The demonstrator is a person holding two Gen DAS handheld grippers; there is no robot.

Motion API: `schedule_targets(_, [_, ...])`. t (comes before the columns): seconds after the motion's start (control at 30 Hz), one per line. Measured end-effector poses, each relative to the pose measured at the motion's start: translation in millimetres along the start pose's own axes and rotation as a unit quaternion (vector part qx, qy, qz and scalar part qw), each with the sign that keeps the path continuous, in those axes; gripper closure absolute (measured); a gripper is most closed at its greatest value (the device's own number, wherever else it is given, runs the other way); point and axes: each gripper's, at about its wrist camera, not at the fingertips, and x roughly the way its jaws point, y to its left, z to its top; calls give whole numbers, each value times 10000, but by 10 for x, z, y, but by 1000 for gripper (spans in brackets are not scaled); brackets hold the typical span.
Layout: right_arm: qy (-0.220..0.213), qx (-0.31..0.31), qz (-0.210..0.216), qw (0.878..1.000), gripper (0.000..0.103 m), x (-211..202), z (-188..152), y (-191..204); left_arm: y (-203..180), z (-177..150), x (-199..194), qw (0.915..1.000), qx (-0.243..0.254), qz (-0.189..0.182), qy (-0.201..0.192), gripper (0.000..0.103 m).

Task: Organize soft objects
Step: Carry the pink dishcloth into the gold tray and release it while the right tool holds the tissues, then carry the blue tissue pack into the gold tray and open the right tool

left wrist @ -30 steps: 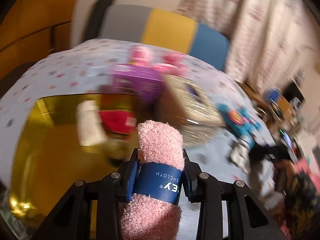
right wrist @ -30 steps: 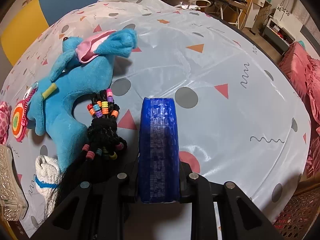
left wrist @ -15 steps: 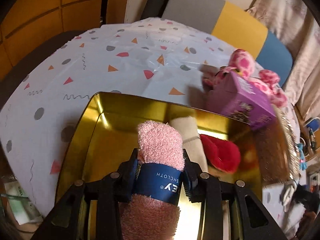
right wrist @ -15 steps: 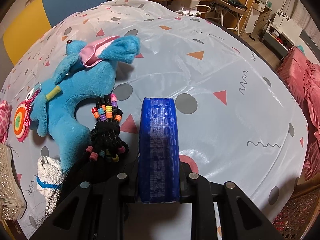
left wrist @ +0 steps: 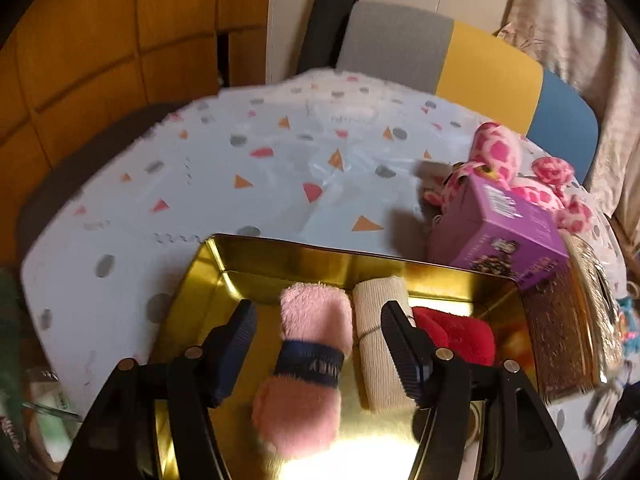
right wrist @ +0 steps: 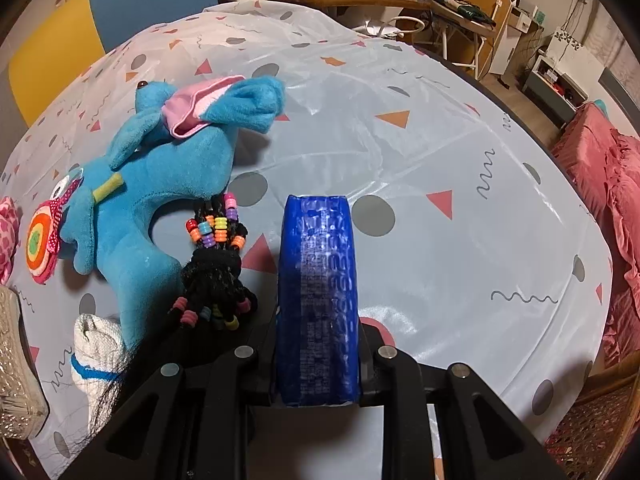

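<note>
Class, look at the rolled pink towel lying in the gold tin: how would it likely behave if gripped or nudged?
The pink towel looks fluffy, so it would probably squash. Its dark band should keep it rolled. Being a roll, it might turn sideways, though the beige roll beside it would likely stop it.

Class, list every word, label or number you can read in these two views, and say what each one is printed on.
None reads in full.
Navy band on the pink rolled cloth: lettering, too blurred.
Purple box: print too small and blurred.
Blue pads of the right gripper: raised texture, not text.

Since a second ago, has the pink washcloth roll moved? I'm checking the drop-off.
Yes. The pink washcloth roll left the opening left fingers and now lies inside the gold tin, beside the beige roll.
</note>
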Motion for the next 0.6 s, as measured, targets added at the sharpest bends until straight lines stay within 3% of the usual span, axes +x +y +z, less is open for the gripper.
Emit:
schedule_targets(0.4, [-211,131,-16,9997,79,-109,-8,-54,-391,-578,-695,9968,428,-616,-276,32])
schedule_targets(0.6, [-637,500,119,9966,79,-290,15,-205,-519,-788,-892,9949,602,-743,-306,31])
